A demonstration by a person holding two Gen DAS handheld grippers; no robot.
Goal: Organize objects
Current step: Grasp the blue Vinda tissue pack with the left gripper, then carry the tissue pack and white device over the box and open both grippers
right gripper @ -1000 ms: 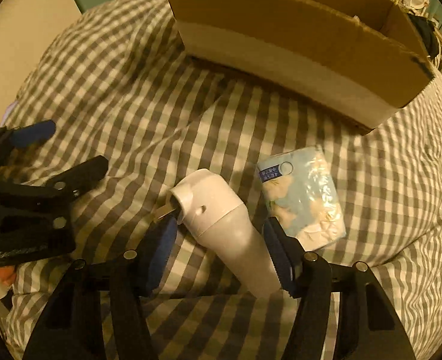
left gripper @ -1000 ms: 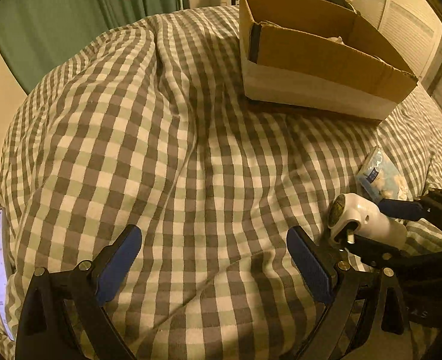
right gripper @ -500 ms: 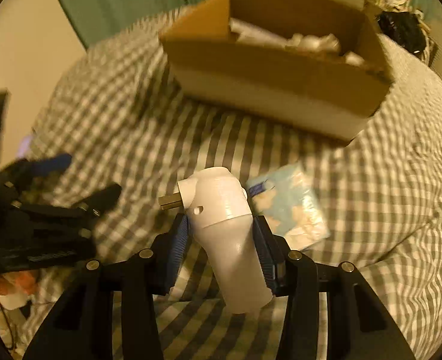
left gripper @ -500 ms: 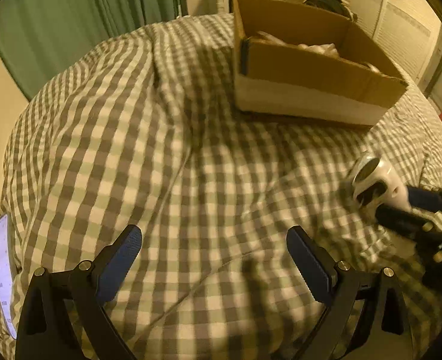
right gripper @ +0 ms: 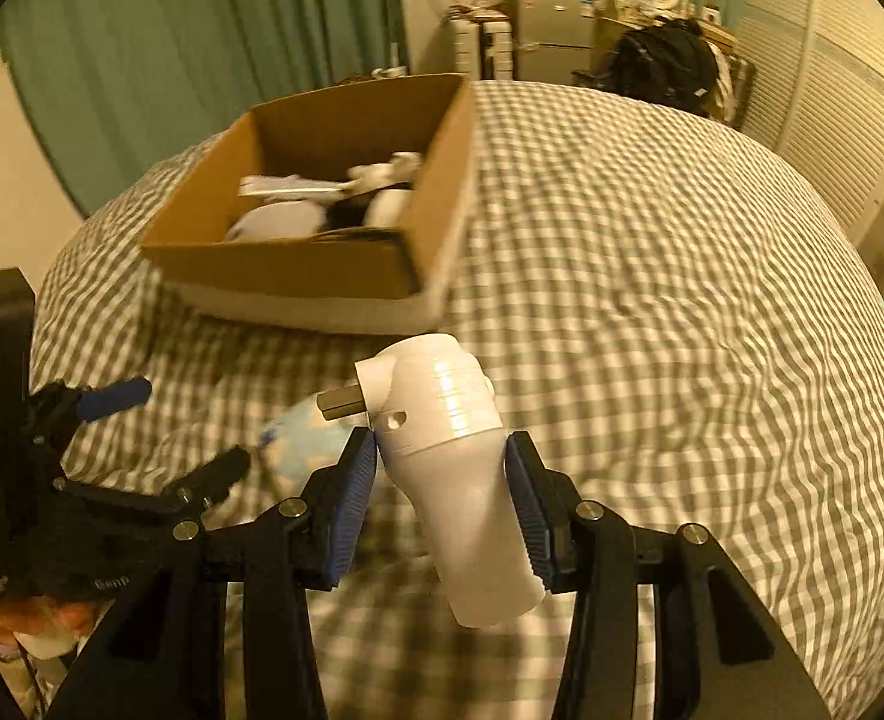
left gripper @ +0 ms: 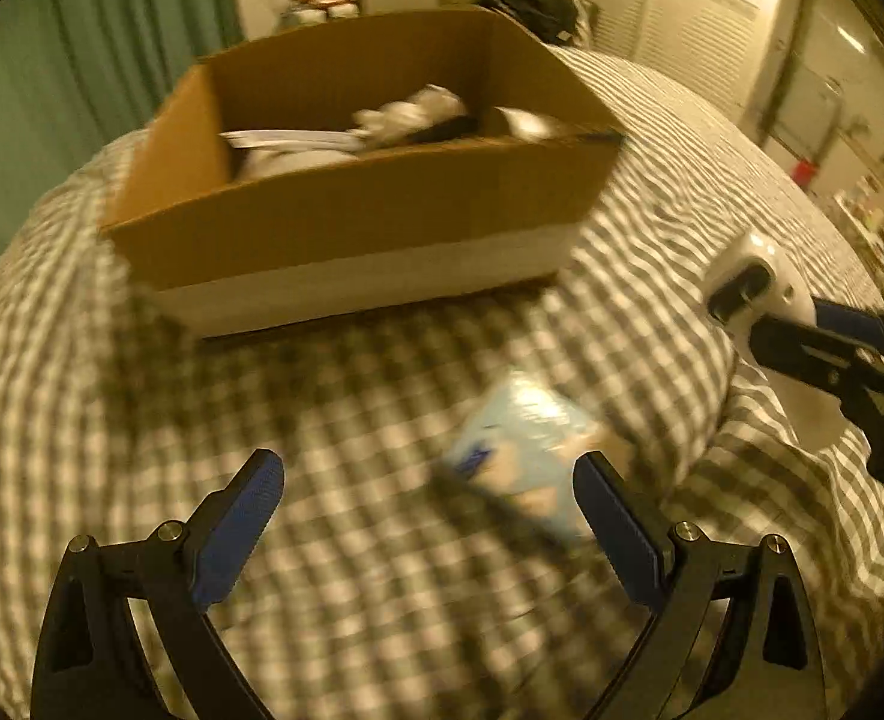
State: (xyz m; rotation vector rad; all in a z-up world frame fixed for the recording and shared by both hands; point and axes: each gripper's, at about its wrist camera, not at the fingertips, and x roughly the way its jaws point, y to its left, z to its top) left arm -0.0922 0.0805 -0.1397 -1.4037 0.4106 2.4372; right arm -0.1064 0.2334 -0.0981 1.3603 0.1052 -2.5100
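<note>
Now: right gripper [right gripper: 442,498] clamped the white plug adapter [right gripper: 448,450]; left gripper [left gripper: 426,534] jaws open.
Best carried level toward the cardboard box [right gripper: 297,276] at 11 o'clock, released inside.

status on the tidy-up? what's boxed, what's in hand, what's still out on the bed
Boxed: several pale and dark items already lie in the cardboard box, too blurred to name. In hand: the right gripper is shut on the white plastic device, held above the checked bedspread short of the box. Left: the light-blue packet lies on the bedspread, in front of the open, empty left gripper.
</note>
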